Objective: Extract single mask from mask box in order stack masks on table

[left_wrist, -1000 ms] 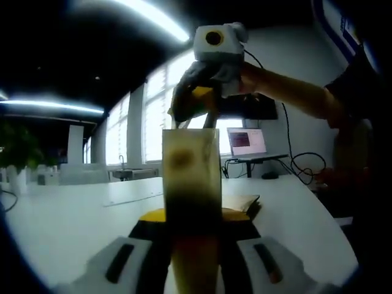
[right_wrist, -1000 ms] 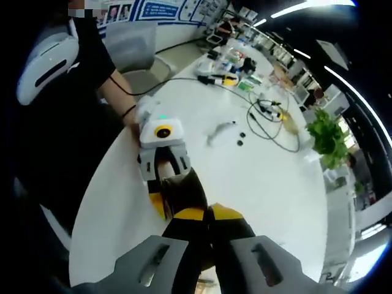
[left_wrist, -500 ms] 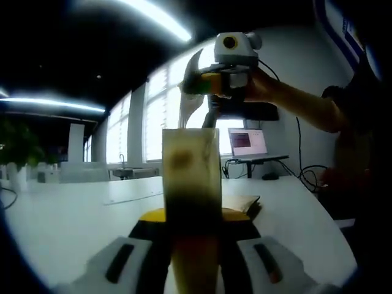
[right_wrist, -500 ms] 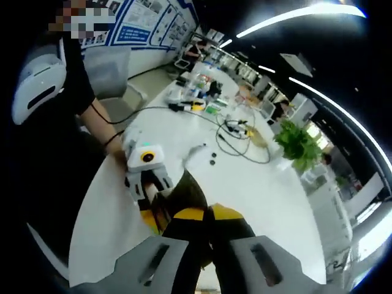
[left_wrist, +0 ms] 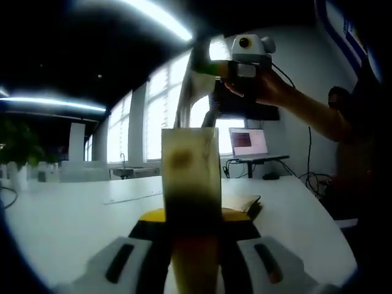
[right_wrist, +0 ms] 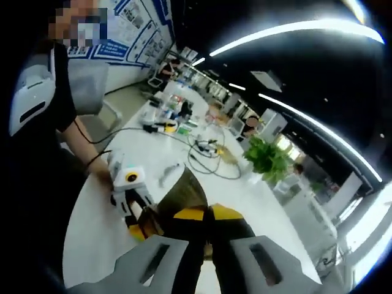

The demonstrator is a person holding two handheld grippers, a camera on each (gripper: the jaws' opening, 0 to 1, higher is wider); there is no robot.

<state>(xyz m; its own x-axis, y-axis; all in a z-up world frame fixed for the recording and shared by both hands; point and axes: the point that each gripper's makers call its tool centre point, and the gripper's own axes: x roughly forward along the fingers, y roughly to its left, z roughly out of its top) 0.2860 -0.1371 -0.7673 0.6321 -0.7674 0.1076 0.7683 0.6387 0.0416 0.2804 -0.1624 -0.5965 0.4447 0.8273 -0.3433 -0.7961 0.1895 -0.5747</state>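
Note:
The mask box (left_wrist: 190, 165), a tall tan carton, stands upright between the jaws of my left gripper (left_wrist: 190, 215), which is shut on it. Above it, my right gripper (left_wrist: 207, 68) is held by a person's hand, and a pale mask (left_wrist: 186, 98) trails from its jaws down to the box top. In the right gripper view, my right gripper (right_wrist: 206, 214) is shut on the mask (right_wrist: 184, 191), which looks dark here. The left gripper (right_wrist: 136, 211) sits below it over the white table (right_wrist: 92, 236).
A laptop (left_wrist: 246, 142) and cables stand at the back right of the table (left_wrist: 67, 220). A flat tan piece (left_wrist: 246, 203) lies behind the box. Further along the table are wires (right_wrist: 205, 150), small items and a green plant (right_wrist: 268, 160). The person's arm (left_wrist: 309, 107) reaches in from the right.
My right gripper has risen and drifted right above the box, drawing the mask further up out of it. My left gripper and the box have stayed put.

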